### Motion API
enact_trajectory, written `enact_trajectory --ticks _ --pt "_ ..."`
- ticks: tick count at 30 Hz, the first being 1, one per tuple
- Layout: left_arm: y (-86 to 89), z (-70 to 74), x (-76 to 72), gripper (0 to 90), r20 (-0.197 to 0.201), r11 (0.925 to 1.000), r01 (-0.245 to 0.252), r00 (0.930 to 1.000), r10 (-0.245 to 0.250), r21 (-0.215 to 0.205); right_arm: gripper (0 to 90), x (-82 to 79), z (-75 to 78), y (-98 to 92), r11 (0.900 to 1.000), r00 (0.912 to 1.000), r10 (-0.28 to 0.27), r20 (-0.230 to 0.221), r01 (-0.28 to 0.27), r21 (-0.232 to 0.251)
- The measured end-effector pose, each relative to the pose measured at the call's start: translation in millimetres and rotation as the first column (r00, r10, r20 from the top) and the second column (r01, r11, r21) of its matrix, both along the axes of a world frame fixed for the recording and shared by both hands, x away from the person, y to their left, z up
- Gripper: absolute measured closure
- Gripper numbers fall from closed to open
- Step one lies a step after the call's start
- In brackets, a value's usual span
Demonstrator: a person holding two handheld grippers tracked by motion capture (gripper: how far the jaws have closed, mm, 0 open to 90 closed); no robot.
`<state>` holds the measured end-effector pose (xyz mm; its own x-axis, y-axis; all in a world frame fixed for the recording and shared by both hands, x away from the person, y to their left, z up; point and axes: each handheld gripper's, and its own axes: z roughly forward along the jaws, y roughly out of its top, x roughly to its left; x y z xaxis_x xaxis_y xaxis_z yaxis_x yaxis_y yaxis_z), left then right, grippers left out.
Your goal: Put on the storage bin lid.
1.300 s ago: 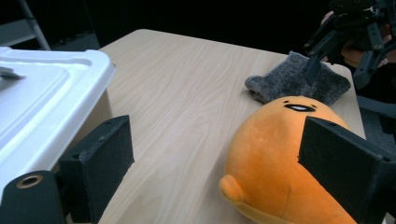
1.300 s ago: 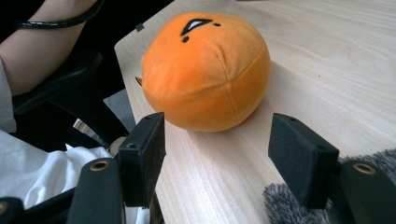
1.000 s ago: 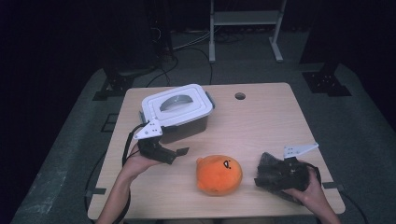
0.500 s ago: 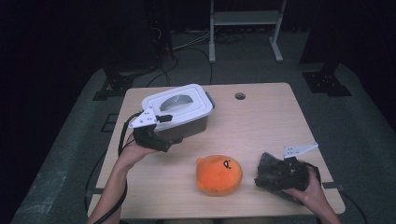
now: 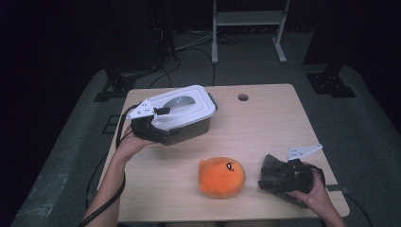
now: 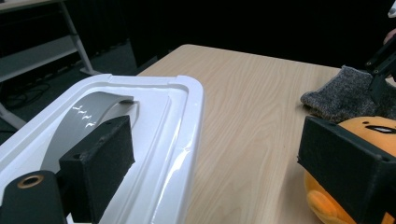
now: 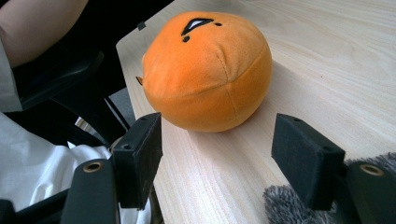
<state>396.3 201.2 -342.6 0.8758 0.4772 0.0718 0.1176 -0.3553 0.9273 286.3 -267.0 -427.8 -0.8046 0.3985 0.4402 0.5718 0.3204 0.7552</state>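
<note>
1 lidded box [image 5: 189,116], 1 orange plush [image 5: 222,177], 1 grey cloth [image 5: 276,175], both grippers' jaws apart

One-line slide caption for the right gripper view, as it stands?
Open right gripper faces an orange plush toy on the wooden table, grey cloth beside one jaw.

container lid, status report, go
Left gripper jaws open, one over white lid. Right gripper open, empty, facing orange plush. Grey cloth beside it.

A white lid [image 5: 182,108] tops a dark grey box [image 5: 189,132]; the plush [image 5: 222,176] is orange, the cloth [image 6: 337,95] grey.
</note>
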Motion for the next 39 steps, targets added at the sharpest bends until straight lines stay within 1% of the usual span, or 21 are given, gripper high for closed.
enact_trajectory --ticks 1,5,8,14,20,32,36,39 --pt "0.3 0.2 2.0 9.8 -0.003 1.0000 -0.003 1.0000 0.003 0.006 32.4 -0.1 0.0 0.2 1.000 1.0000 0.001 0.001 -0.001 -0.001" --pt "-0.2 0.3 8.1 9.8 -0.012 1.0000 -0.004 0.9999 0.004 0.006 32.4 -0.4 -0.8 1.2 1.000 1.0000 0.005 0.003 -0.005 -0.015" --pt "-0.7 0.9 12.1 9.8 -0.010 1.0000 -0.004 0.9999 0.004 0.009 32.4 -0.1 -1.0 1.5 1.000 1.0000 0.008 -0.001 -0.008 -0.016" --pt "0.6 3.0 21.1 9.8 -0.014 0.9999 -0.003 0.9999 0.004 0.017 32.4 0.3 -0.9 1.0 1.000 1.0000 0.008 0.001 -0.008 -0.013" --pt "2.6 3.9 28.3 9.8 -0.021 0.9998 -0.016 0.9996 0.016 0.015 32.4 1.3 -1.7 0.5 1.000 0.9999 0.010 -0.004 -0.010 -0.012" --pt "5.5 7.9 43.9 9.8 -0.030 0.9990 -0.029 0.9991 0.030 0.034 32.3 3.4 -3.2 -0.7 1.000 0.9999 0.012 -0.012 -0.012 -0.006" --pt "5.9 8.3 48.5 9.8 -0.035 0.9987 -0.035 0.9987 0.037 0.037 32.3 3.8 -3.4 -0.7 1.000 0.9998 0.012 -0.016 -0.012 -0.008" --pt "7.0 8.9 51.4 9.8 -0.034 0.9985 -0.040 0.9986 0.042 0.036 32.3 4.1 -3.6 -1.0 1.000 0.9999 0.013 -0.011 -0.013 -0.005"
